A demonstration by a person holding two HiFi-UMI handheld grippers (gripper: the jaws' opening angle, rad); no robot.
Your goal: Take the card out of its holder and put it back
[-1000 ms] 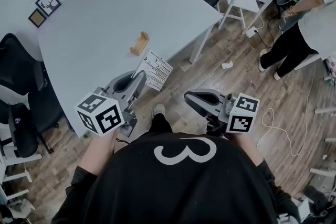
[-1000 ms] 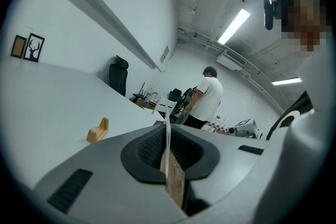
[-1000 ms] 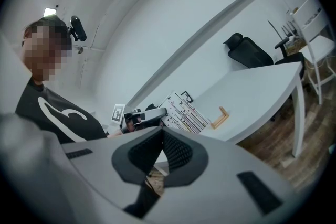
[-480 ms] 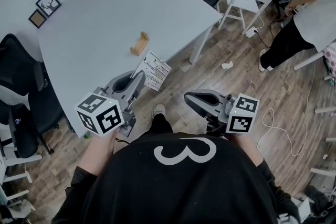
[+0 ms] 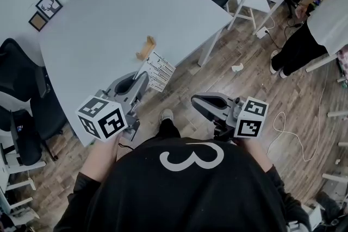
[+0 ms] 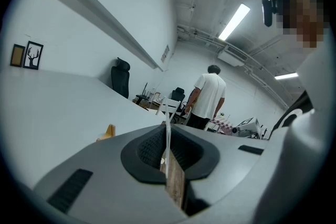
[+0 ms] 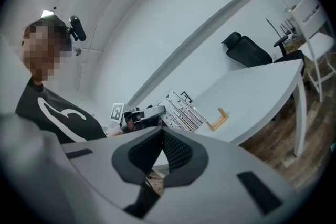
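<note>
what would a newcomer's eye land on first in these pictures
The white printed card stands out first, clamped in the left gripper at the near edge of the grey table. Its small wooden holder sits empty on the table just beyond the card. The right gripper hangs shut with nothing in it over the wood floor.

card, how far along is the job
Done: the card is out, and the wooden holder stands empty on the table. In hand: the left gripper pinches the card. Left: slotting it back into the holder. The right gripper is shut and empty.
</note>
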